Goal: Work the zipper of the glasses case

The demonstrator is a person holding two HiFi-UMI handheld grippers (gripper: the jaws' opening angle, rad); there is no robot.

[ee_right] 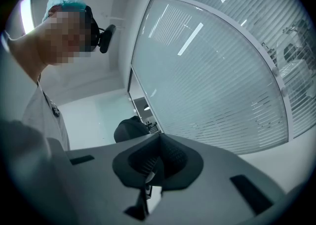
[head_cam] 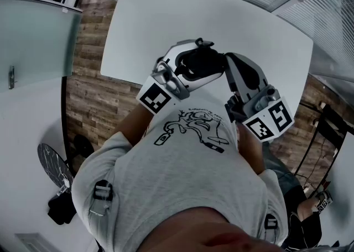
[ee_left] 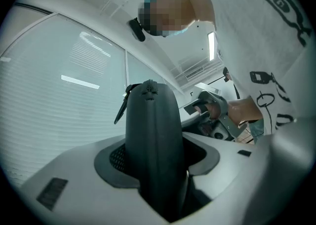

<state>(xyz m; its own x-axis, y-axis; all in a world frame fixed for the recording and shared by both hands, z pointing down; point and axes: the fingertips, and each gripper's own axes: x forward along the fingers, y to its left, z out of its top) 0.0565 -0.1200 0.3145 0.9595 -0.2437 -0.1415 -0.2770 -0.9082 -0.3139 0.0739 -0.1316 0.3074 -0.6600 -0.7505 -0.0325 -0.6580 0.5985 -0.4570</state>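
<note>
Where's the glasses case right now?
In the head view, the glasses case is clamped in the left gripper, held in front of the person's chest above the table, with the right gripper close on its right.

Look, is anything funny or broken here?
Nothing looks broken or spilled. One funny bit: the glasses case stands clamped in the left tool, held in the air instead of lying on the white table, its zipper pull sticking out sideways.
</note>
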